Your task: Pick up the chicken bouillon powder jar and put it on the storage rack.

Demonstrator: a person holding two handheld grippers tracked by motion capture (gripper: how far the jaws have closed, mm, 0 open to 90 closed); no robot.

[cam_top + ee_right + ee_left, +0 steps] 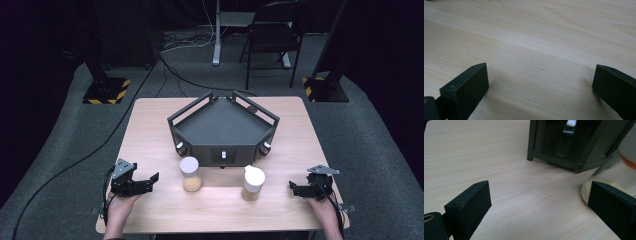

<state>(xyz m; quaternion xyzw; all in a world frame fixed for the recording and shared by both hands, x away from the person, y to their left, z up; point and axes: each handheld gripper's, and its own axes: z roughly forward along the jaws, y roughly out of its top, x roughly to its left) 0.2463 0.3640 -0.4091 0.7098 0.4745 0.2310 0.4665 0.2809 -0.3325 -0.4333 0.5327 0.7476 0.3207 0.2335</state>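
You are holding your left gripper (pixel 150 181) and right gripper (pixel 294 189) wide open with nothing in them, each beside a jar (pixel 190 174) on the table (pixel 150 125).

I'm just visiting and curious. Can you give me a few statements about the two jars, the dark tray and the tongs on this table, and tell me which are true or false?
1. Two jars stand in front of the dark tray. True: the flat-lidded jar and the spouted jar.
2. The left tongs grip a jar. False: they are open with only bare table between them.
3. The right tongs are open. True.
4. The jars lie on their sides. False: both stand upright.
5. The jars sit inside the tray. False: they stand on the wooden table.
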